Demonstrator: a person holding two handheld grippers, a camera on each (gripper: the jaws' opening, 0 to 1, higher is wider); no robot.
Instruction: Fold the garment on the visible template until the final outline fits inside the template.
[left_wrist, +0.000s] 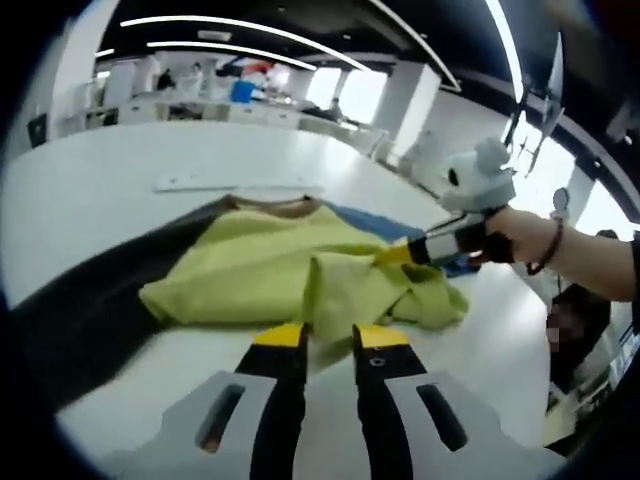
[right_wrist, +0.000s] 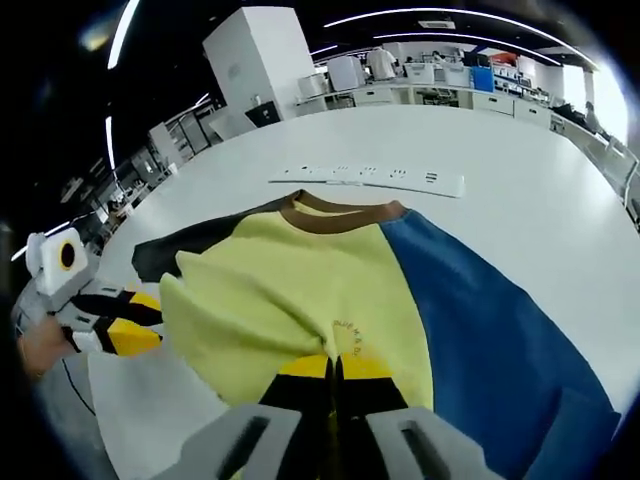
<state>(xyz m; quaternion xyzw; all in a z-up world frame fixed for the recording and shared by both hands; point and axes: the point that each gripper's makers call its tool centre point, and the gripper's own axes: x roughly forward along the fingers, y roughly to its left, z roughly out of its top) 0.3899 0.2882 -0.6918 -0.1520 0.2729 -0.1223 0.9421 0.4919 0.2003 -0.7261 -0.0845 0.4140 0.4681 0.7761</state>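
A colour-block garment (left_wrist: 260, 265) (right_wrist: 300, 280) lies on the white table, yellow in the middle, blue (right_wrist: 480, 320) on one side, black (right_wrist: 190, 245) on the other, with a brown collar (right_wrist: 345, 215). Part of the yellow cloth is folded over and bunched. My right gripper (right_wrist: 335, 368) is shut on a pinch of that yellow cloth; in the left gripper view it (left_wrist: 395, 255) comes in from the right, held by a hand (left_wrist: 520, 235). My left gripper (left_wrist: 331, 338) stands open at the garment's near edge, and in the right gripper view it (right_wrist: 140, 320) sits open beside the yellow fold.
A long white strip with markings (right_wrist: 370, 178) (left_wrist: 235, 183) lies on the table beyond the collar. The table's edge (right_wrist: 90, 420) runs close behind the left gripper. Desks, a white pillar (right_wrist: 260, 60) and people stand far off.
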